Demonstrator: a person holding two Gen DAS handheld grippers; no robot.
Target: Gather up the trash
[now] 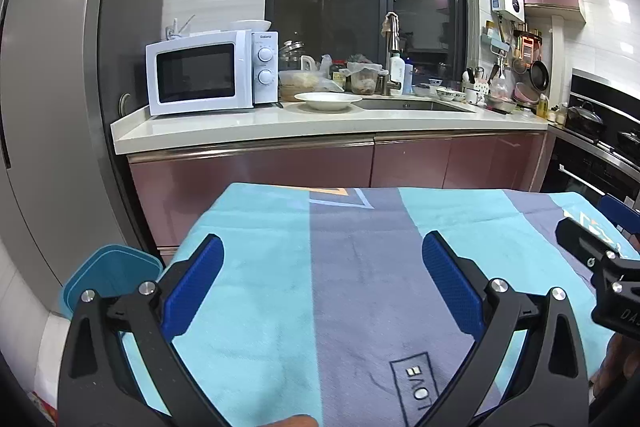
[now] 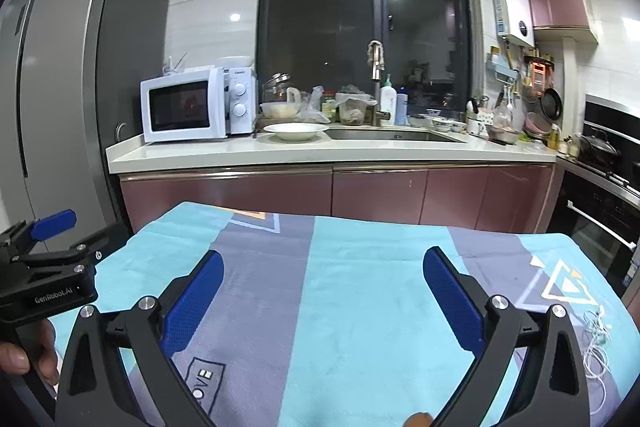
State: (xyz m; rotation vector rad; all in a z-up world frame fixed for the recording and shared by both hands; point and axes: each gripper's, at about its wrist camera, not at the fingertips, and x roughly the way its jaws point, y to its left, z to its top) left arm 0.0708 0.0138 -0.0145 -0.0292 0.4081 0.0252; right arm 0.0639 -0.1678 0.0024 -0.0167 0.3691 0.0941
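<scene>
Beside the spread left gripper (image 1: 322, 247), blue bin (image 1: 106, 277) sits left.

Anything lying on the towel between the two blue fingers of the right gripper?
No. In the right wrist view, only bare striped towel shows between the open right gripper's fingers. The nearest item is a white earphone cord near the towel's right edge.

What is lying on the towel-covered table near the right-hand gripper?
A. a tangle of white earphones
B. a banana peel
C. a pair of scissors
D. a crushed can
A: the right wrist view shows white earphones, their thin cable tangled, lying on the blue towel beside the open right gripper.
</scene>
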